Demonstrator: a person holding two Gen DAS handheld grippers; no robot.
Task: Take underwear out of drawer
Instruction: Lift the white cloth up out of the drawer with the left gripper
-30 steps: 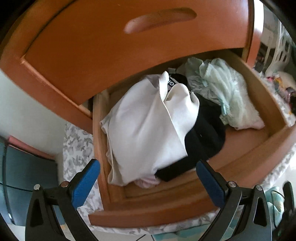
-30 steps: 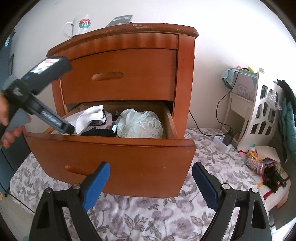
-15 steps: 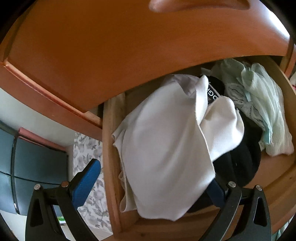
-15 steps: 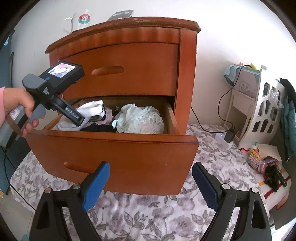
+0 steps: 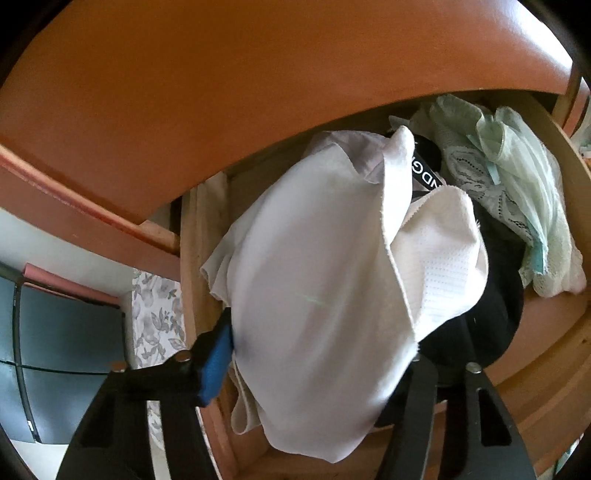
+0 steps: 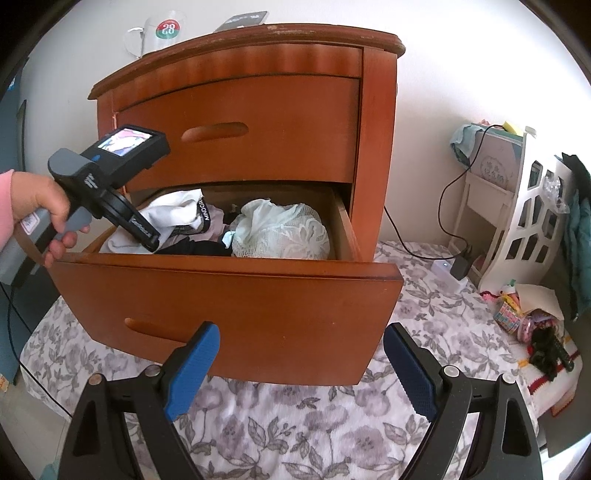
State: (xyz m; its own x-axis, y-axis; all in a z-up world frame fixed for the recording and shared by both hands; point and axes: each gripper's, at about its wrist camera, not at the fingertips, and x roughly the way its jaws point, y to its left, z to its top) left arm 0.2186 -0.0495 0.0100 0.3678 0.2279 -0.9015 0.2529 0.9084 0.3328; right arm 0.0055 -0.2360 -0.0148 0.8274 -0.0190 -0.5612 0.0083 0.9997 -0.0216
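The open lower drawer (image 6: 221,306) holds a white underwear garment (image 5: 314,277) on the left, a black garment (image 5: 491,325) with a lettered waistband under it, and mint lace underwear (image 5: 517,192) on the right. My left gripper (image 5: 317,362) is down inside the drawer and still open. The white garment (image 6: 173,214) lies bunched between its jaws. Its left blue pad (image 5: 216,354) touches the cloth; the other pad is hidden behind it. A hand (image 6: 40,206) holds this gripper (image 6: 147,236). My right gripper (image 6: 301,369) hangs open and empty before the drawer front.
The closed upper drawer front (image 5: 221,92) overhangs the open drawer closely. The nightstand (image 6: 240,103) stands on a floral sheet (image 6: 295,424). A mug (image 6: 166,31) sits on top of it. To the right are a white stand (image 6: 528,221), a charger with cable (image 6: 460,267) and small toys.
My left gripper has dropped into the drawer onto the white garment, and its jaws have narrowed around the cloth. The right gripper has hardly moved.
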